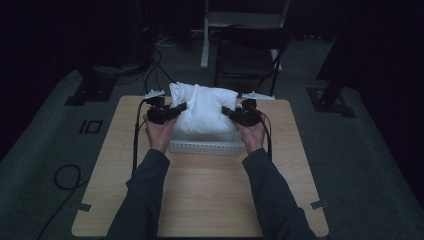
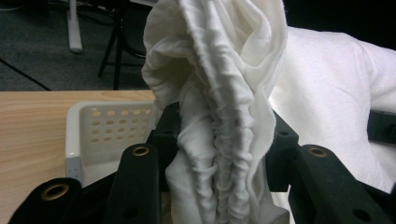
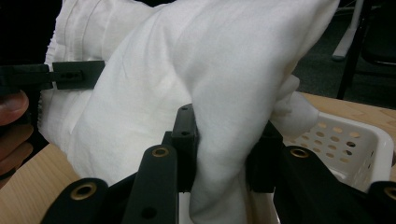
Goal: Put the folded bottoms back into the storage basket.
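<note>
Pillow (image 1: 204, 107) hangs between both grippers above the white perforated basket (image 1: 206, 146) on the tabletop (image 1: 210, 195); left gripper (image 2: 219, 154) has its fingers clenched on a bunched fold, right gripper (image 3: 224, 149) pinches the opposite end. Lifting looks done; whether it is going into or coming out of the basket, I cannot tell.

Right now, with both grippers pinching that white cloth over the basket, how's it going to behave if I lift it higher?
The white cloth will probably sag and drape: it bunches into deep folds at the left gripper. It seems light, since pinches by that and the right gripper hold it above the white basket. Its loose folds may snag the basket rim.
</note>
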The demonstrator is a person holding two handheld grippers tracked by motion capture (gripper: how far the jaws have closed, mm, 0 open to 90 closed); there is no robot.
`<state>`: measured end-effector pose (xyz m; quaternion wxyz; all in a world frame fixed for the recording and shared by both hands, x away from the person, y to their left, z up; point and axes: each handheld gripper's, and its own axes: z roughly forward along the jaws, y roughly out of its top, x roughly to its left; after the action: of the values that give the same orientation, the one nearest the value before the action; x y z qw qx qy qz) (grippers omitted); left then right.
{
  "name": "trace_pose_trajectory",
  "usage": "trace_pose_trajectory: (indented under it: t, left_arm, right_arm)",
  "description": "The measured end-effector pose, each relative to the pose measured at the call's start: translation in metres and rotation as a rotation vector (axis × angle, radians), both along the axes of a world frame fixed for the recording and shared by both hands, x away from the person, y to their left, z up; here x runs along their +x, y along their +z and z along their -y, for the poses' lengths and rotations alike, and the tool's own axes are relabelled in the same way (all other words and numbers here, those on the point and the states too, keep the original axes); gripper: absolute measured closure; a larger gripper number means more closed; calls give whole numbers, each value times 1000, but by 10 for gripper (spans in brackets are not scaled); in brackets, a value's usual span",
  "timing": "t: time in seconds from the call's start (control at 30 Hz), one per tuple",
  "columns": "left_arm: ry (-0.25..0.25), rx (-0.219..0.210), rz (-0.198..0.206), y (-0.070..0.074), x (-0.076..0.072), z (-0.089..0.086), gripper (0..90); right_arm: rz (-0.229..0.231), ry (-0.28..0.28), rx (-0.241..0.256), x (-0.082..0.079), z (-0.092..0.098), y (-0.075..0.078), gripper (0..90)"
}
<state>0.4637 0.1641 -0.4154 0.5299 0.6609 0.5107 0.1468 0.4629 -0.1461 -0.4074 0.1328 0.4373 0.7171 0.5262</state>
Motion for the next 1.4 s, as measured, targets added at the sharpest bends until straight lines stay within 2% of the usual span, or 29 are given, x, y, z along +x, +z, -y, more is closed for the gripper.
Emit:
trace_pose_trajectory:
  t: [0.2, 0.43, 0.63, 0.87, 0.93, 1.0, 1.1, 1.4]
  left_arm:
    - [8, 38, 7, 2, 9, 6, 584]
    - [35, 13, -11, -5, 23, 9, 585]
    - [40, 35, -19, -8, 33, 10, 585]
    - [55, 23, -23, -14, 41, 8, 585]
    - [57, 32, -26, -18, 44, 6, 585]
    - [55, 59, -28, -22, 46, 6, 584]
    - [52, 76, -46, -27, 48, 7, 584]
    - [32, 100, -95, -40, 51, 12, 583]
  right_arm:
    - [-15, -17, 3, 8, 1, -4, 698]
    - [-16, -34, -25, 21, -3, -4, 698]
    - [-22, -35, -29, 30, -4, -8, 698]
    - [-10, -33, -49, 39, -8, -13, 698]
    - [-10, -33, -54, 42, -11, -16, 698]
    - [-5, -23, -65, 44, -13, -18, 697]
    - [-2, -14, -94, 45, -16, -22, 697]
    - [-37, -24, -136, 47, -18, -36, 696]
